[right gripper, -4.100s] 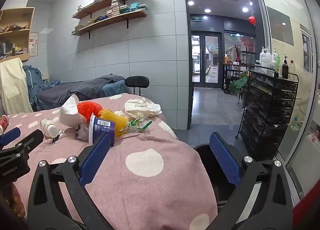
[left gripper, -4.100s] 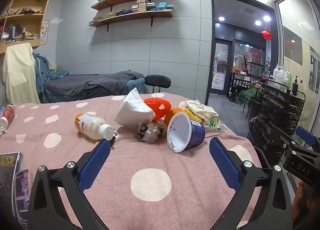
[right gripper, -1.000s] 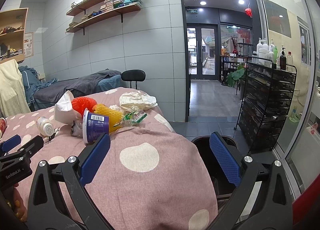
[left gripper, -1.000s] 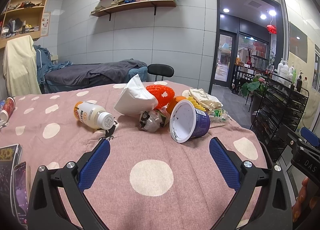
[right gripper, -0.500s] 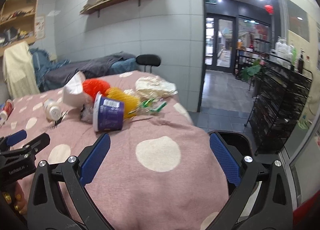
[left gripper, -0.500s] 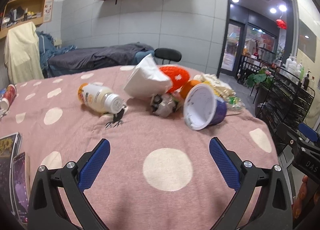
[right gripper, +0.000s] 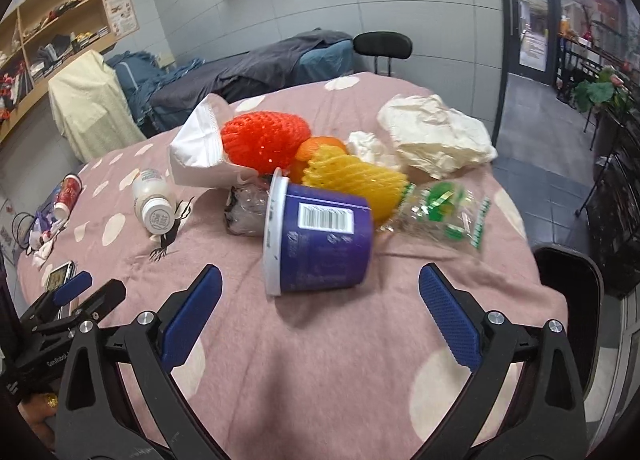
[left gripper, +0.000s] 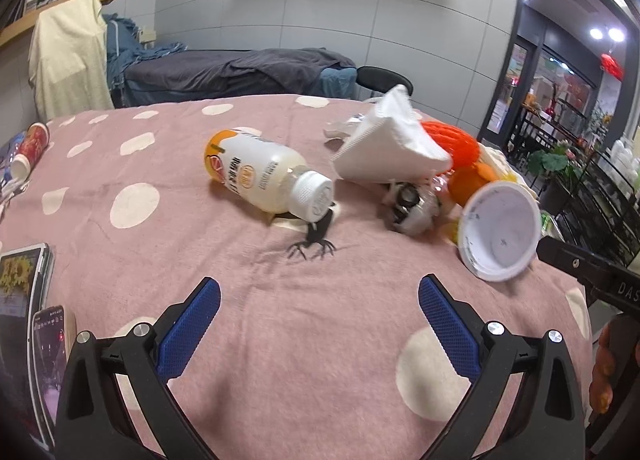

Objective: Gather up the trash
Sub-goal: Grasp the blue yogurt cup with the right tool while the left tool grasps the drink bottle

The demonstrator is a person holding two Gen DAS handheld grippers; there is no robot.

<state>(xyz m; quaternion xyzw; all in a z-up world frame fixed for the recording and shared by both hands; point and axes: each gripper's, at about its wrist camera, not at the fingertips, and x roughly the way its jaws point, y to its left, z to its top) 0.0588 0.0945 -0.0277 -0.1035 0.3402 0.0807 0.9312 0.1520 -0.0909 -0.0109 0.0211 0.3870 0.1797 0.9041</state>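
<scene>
A heap of trash lies on the pink dotted table (right gripper: 312, 360). A purple cup (right gripper: 316, 240) lies on its side, its white mouth seen in the left wrist view (left gripper: 498, 230). A white drink bottle (left gripper: 264, 176) (right gripper: 154, 204) lies on its side. Around them are a white paper bag (left gripper: 390, 154) (right gripper: 196, 152), red foam net (right gripper: 264, 140), yellow foam net (right gripper: 356, 176), crumpled clear plastic (left gripper: 412, 206), green wrapper (right gripper: 444, 216) and crumpled white paper (right gripper: 436, 138). My left gripper (left gripper: 318, 324) is open, short of the bottle. My right gripper (right gripper: 318, 306) is open, just short of the purple cup.
A black bin (right gripper: 572, 288) stands on the floor off the table's right edge. A red can (left gripper: 30, 148) lies at the far left, with a phone (left gripper: 46, 356) and a booklet (left gripper: 20, 280) near the left edge. A black chair (right gripper: 382, 46) and a rack (left gripper: 600, 188) stand beyond.
Both grippers have moved forward and tilted down toward the heap; the bottle and the purple cup now loom much larger. Both stay open. Nothing on the table has moved.
</scene>
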